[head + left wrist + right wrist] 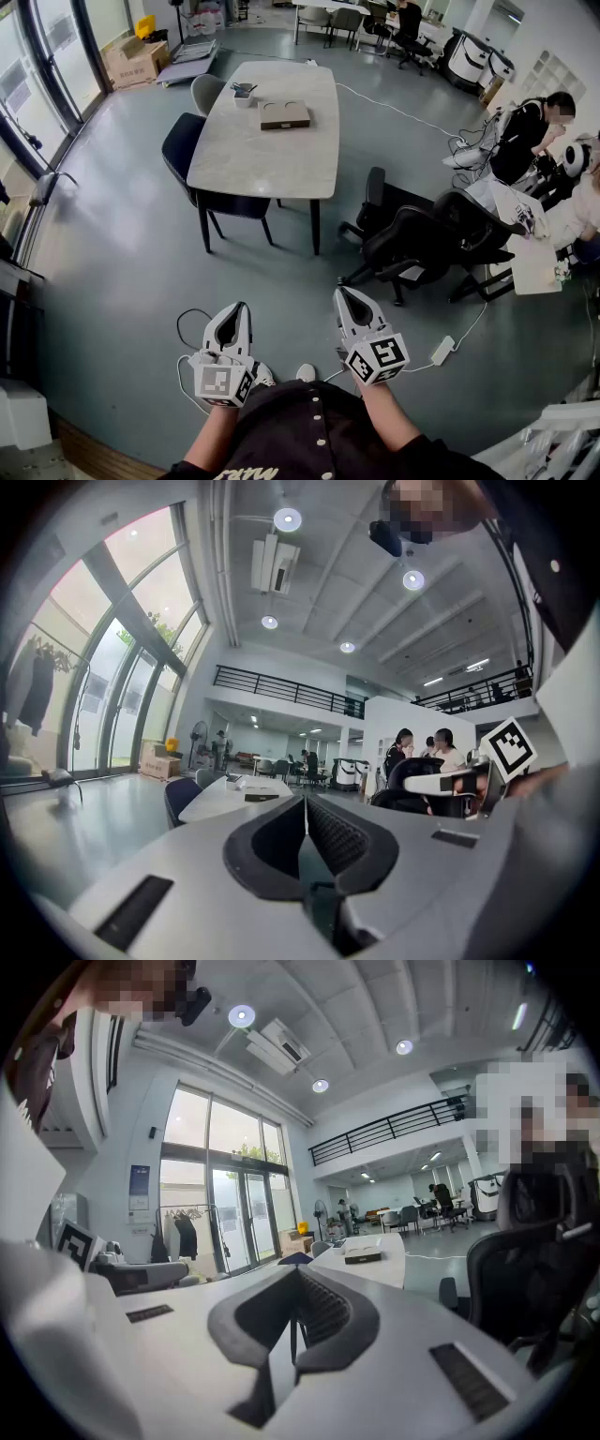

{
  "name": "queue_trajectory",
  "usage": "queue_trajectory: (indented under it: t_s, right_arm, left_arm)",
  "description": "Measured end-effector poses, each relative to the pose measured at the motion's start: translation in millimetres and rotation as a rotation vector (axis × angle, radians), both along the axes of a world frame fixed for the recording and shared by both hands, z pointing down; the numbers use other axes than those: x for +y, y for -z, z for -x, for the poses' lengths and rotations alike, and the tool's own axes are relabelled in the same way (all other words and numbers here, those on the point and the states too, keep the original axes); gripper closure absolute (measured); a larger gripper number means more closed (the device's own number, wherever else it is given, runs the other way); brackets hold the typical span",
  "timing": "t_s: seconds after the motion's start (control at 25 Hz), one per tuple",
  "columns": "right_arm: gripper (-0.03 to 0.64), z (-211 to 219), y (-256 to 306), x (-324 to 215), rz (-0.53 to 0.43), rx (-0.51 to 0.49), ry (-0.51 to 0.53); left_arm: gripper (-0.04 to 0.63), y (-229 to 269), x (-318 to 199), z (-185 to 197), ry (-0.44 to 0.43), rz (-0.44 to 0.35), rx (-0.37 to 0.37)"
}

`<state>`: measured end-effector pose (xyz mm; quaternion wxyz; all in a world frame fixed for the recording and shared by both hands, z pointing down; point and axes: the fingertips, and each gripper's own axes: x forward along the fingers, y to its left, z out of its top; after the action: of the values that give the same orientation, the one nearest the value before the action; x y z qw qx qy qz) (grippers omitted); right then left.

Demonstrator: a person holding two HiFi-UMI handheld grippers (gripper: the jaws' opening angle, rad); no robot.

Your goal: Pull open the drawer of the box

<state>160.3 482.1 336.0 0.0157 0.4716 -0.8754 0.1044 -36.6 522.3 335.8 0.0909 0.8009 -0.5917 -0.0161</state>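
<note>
both grippers are closed and hold nothing: the left gripper and the right gripper hang at waist height with their jaws pressed together, pointing out over the floor. the box lies well apart from them, on the far half of the table, so the task is not under way.

what could go wrong, as i judge it: the walk comes first, and a cable loops on the floor just beside the left gripper, with a power strip off to the right (both easy to catch with a foot). the black chairs crowd the right side of the way. at the table, jaws left closed would only knock the box. the box looks light and lies loose, so a pull on the drawer with nothing bracing it would likely drag the whole box along the top.

the drawer itself cannot be made out: from above only the lid shows, with two pale notches, and no front or handle is visible. in both gripper views the box is only a small dark slab. a small dish beside it is too small to tell.
</note>
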Motion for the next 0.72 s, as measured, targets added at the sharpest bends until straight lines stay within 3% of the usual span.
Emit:
queue_trajectory:
  t_s: [0.72]
  right_arm:
    - [0.62, 13, 2, -6, -0.012, -0.006, -0.029]
  left_arm:
    - [0.577, 2, -2, 13, -0.016, -0.006, -0.001]
